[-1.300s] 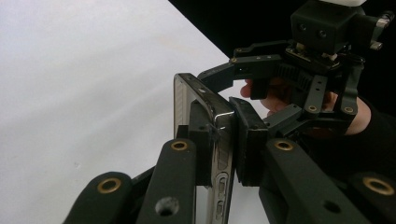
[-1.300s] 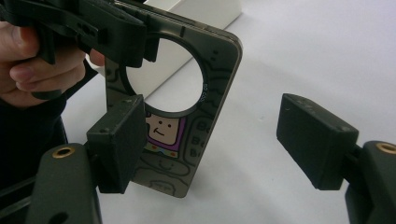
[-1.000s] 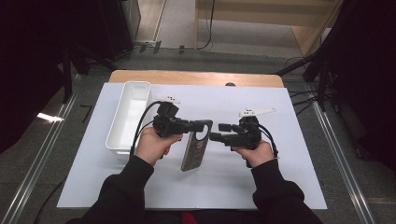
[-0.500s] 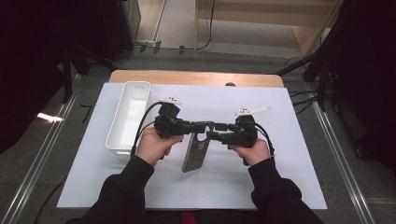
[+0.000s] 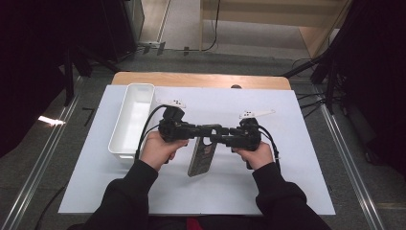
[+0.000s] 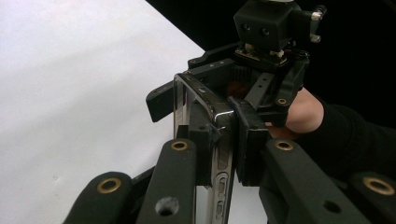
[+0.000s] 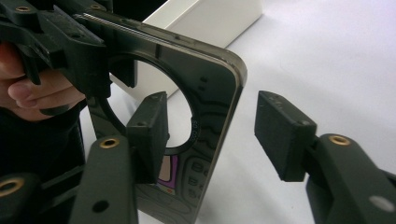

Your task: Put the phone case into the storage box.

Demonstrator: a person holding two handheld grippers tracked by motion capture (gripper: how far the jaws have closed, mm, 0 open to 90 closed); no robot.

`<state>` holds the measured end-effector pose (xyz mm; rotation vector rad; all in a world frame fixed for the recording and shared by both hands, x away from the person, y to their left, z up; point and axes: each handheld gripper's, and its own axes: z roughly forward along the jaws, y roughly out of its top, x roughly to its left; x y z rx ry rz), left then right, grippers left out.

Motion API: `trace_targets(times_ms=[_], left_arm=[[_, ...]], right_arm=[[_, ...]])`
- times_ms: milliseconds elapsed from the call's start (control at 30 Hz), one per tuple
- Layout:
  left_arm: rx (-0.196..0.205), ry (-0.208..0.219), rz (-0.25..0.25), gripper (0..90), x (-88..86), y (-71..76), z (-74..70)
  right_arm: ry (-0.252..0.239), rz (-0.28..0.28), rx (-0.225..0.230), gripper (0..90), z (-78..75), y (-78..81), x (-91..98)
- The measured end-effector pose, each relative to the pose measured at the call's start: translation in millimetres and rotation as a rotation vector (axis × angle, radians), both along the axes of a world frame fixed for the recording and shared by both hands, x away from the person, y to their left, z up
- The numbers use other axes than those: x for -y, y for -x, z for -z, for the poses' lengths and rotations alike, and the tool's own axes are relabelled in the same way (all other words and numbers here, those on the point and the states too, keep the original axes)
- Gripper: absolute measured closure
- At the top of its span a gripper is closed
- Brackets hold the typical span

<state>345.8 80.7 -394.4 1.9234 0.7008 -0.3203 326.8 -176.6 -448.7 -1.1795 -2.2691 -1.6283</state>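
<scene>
Phone case [image 5: 201, 155] is held clear of the bench [image 5: 287, 182], just right of the white tray [image 5: 134, 120], clamped on its upper edge between the left gripper's [image 6: 224, 135] fingers; removal of the phone from its case appears barely begun. Right gripper [image 7: 210, 135] faces the left one level, its fingers [image 7: 282, 135] having just been narrowing astride the case's corner, one pad apart from it.

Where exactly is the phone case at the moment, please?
In the high view, the phone case is at the table's middle, between both hands, right of the white tray.
</scene>
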Motion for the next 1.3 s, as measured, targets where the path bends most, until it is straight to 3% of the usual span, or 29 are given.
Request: trace_targets(times_ms=[367, 533, 1067, 1233, 1300], left_arm=[[0.005, 0.016, 0.011, 79.0, 0.3, -0.6, 1.5], [0.009, 0.015, 0.012, 78.9, 0.3, -0.9, 2.0], [0.023, 0.016, 0.001, 78.6, -0.7, -0.5, 1.3], [0.052, 0.0, -0.008, 77.5, 0.2, 1.0, 0.9], [0.06, -0.008, -0.017, 75.7, 0.0, 1.2, 0.7]], right_arm=[[-0.046, 0.01, -0.021, 59.5, 3.5, -2.3, 2.9], [-0.041, 0.008, -0.001, 67.7, 1.9, -0.5, 2.4], [-0.021, 0.027, -0.015, 69.8, -4.4, 2.2, 2.9], [0.003, 0.04, 0.004, 70.0, -7.5, 4.1, 3.1], [0.016, 0.043, -0.008, 70.0, -9.0, 4.1, 2.9]])
